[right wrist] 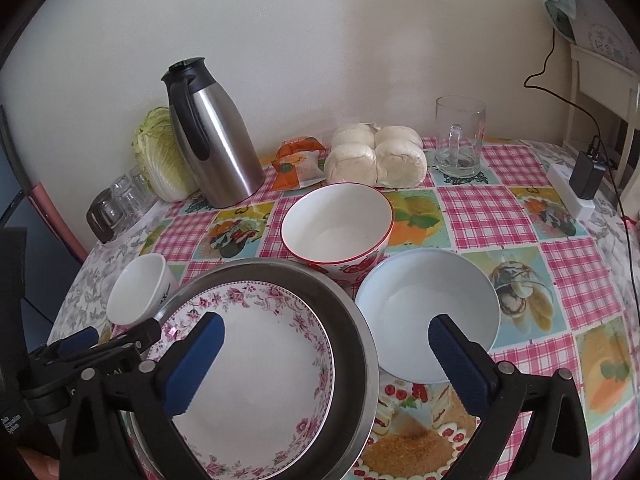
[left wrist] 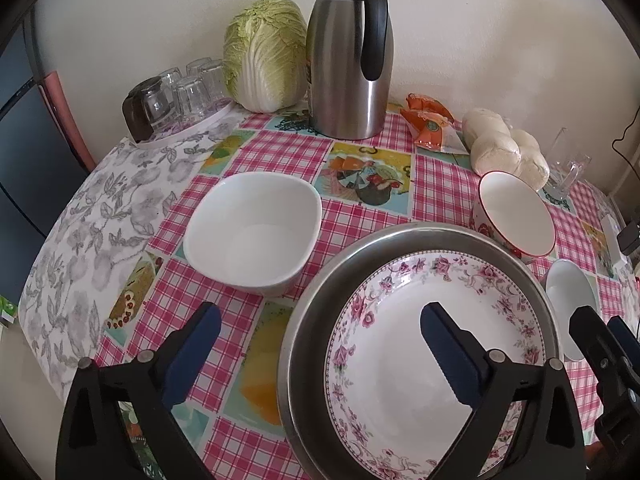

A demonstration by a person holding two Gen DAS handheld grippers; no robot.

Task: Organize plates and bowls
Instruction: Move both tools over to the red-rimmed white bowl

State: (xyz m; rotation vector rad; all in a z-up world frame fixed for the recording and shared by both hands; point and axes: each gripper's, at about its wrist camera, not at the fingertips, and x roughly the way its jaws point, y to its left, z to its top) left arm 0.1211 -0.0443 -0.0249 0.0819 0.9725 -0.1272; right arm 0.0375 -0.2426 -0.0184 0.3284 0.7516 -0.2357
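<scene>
A floral plate [left wrist: 392,312] [right wrist: 260,360] lies inside a larger metal plate [left wrist: 320,300] [right wrist: 352,312] on the checked tablecloth. My left gripper [left wrist: 322,314] is open; its fingers stand either side of the metal plate's left rim, and nothing is held. My right gripper [right wrist: 327,324] is open too and spans the right rim. A white square bowl [left wrist: 256,228] [right wrist: 138,284] sits to the left. A red-rimmed bowl [left wrist: 516,216] [right wrist: 340,228] stands behind the plates. A pale bowl [left wrist: 568,296] [right wrist: 424,300] sits to the right. Each gripper shows in the other's view, the right gripper [left wrist: 599,320] and the left gripper [right wrist: 120,332].
By the wall stand a steel thermos jug [left wrist: 348,52] [right wrist: 212,140], a cabbage [left wrist: 264,52], upturned glasses on a tray [left wrist: 180,96], an orange snack packet [right wrist: 298,164], bagged buns [right wrist: 376,156] and a glass mug [right wrist: 460,136]. A plugged-in power adapter [right wrist: 586,176] lies far right.
</scene>
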